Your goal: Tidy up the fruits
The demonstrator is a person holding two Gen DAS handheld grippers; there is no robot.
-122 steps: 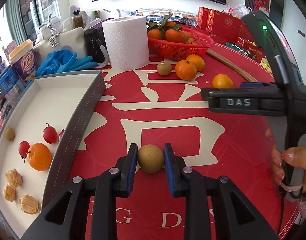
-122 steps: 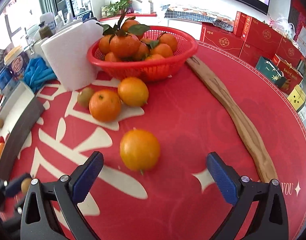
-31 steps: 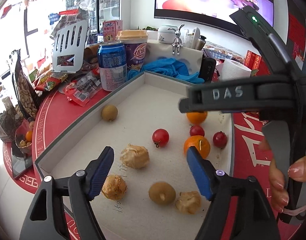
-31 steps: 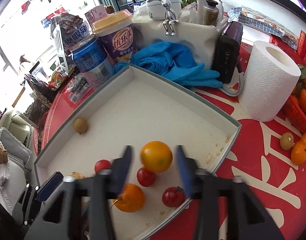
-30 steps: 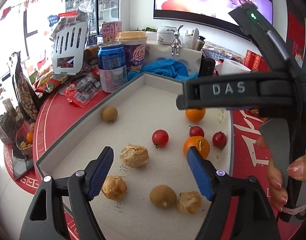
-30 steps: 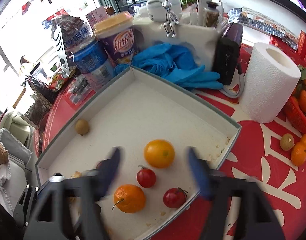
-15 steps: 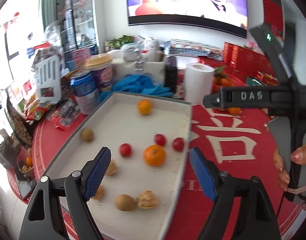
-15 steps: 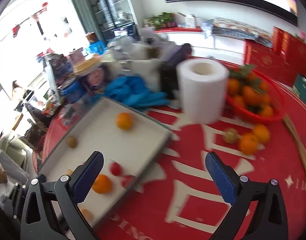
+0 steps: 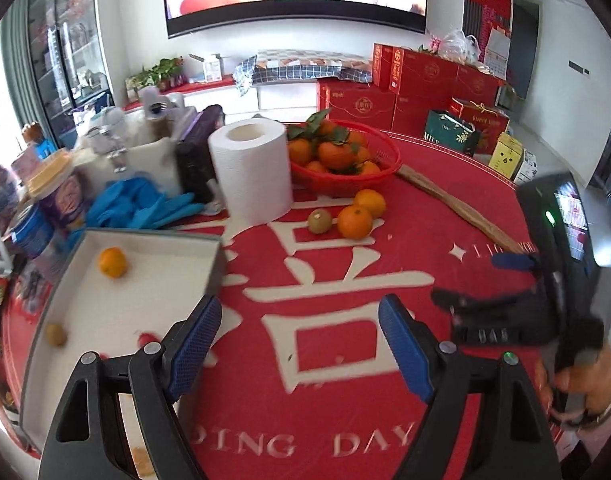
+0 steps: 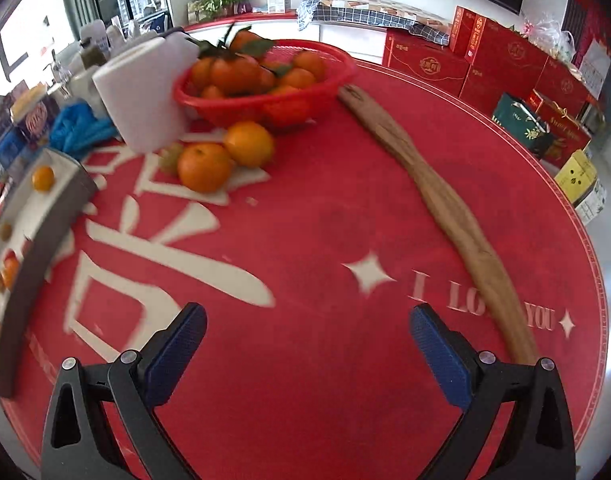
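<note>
Red cloth fills both views, nothing between either set of jaws. Left gripper is wide and empty; its jaws have just been opening, with no fruit between them. It hangs over the cloth just right of the tray. Right gripper is wide and empty too, pads apart over bare cloth.

Tray has an orange near its far corner, a small brown fruit by the left wall, a red one partly hidden behind my left finger. Sorted pile goes there, I judge.

Loose fruit left: two oranges and a small green fruit, bunched just in front of the red basket and beside the paper roll. Basket is full of leafy oranges; can't tell whether those count.

Both tools point down at the cloth, jaws pre-opened, so I judge this as transit toward the loose three. Right tool is nearer them. Wooden stick lies right of that path, well apart.
</note>
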